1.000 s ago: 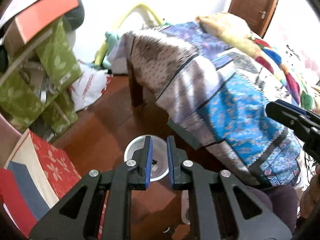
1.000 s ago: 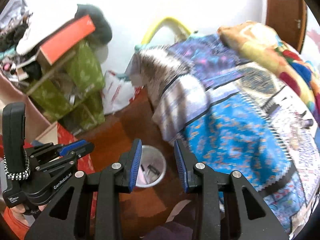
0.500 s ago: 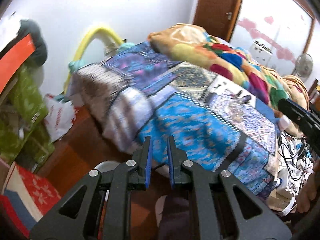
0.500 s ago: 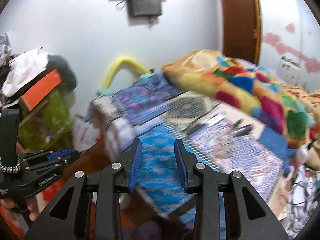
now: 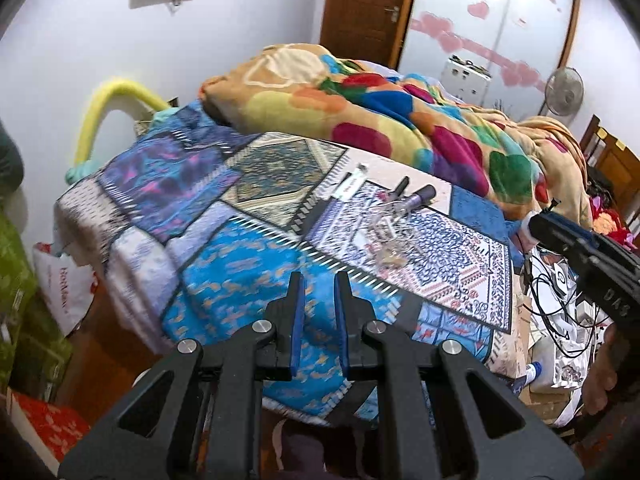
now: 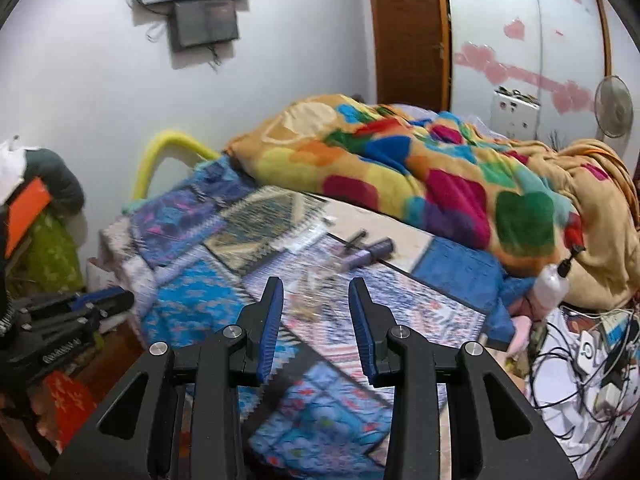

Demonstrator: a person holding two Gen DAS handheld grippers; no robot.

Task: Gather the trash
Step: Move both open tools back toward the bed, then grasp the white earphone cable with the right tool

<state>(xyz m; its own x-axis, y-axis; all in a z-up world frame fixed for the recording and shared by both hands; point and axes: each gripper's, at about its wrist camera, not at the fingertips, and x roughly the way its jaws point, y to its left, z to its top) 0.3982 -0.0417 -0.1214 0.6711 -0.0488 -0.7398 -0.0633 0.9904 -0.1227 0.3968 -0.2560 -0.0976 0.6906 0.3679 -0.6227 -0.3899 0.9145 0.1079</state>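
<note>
On the patterned bedspread lies a crumpled clear plastic wrapper, with a white strip packet, a black pen and a purple tube just beyond it. My left gripper hovers over the bed's near edge, short of the wrapper, shut and holding nothing. My right gripper is open and empty, its fingers framing the blurred wrapper from above; the purple tube lies behind. Each gripper shows at the edge of the other's view.
A bright multicoloured blanket is heaped across the back of the bed. Tangled cables and clutter sit at the right, beside a white bottle. Green bags and a red box stand on the left floor.
Both views have swung up and right from the floor to the bed top. The white bin has dropped out of sight and the items on the bed have come into view. Jaw gaps are unchanged.
</note>
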